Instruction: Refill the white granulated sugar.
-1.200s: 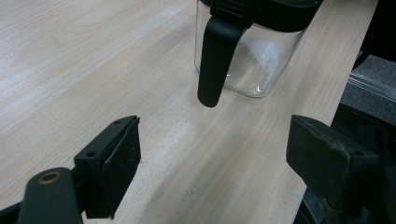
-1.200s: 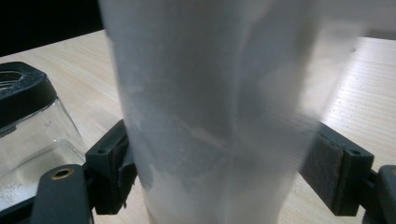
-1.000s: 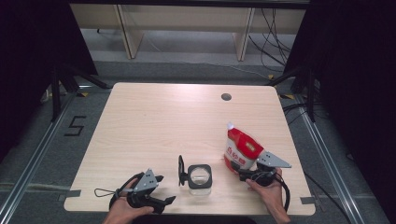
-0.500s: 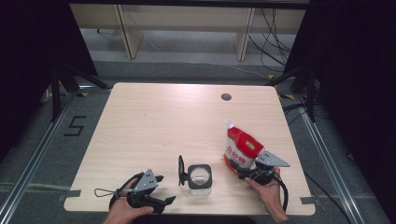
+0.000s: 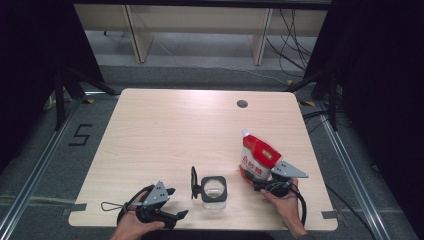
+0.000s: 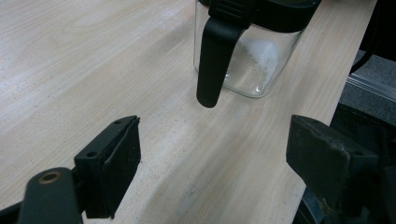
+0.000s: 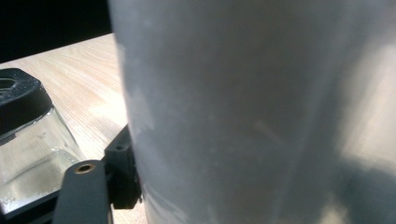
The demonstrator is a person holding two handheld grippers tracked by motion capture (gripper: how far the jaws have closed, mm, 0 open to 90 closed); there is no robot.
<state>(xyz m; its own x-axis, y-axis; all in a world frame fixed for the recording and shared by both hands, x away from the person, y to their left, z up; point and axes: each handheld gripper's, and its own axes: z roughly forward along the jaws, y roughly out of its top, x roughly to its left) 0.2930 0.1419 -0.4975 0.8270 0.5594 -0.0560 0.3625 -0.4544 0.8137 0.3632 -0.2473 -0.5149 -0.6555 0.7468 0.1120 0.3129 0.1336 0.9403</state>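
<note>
A red and white pouch (image 5: 257, 157) with a white cap stands at the table's front right. My right gripper (image 5: 257, 181) is at its lower end, and its jaws have just been closing with the pouch (image 7: 257, 116) between them. The left pad (image 7: 122, 172) lies against the pouch's side; the other jaw is hidden behind it. A square glass jar (image 5: 214, 192) stands at the front middle with its black flip lid (image 5: 194, 182) swung open. My left gripper (image 5: 176, 203) rests open at the front left. Its jaws point at the jar (image 6: 252, 60), a short way off from it.
The light wooden table (image 5: 175, 130) has a round cable hole (image 5: 242, 104) near its far edge. Both grippers sit close to the front edge. Pale shelf legs (image 5: 132, 32) stand on the floor beyond the table, and a "5" mark (image 5: 80, 135) is on the floor at left.
</note>
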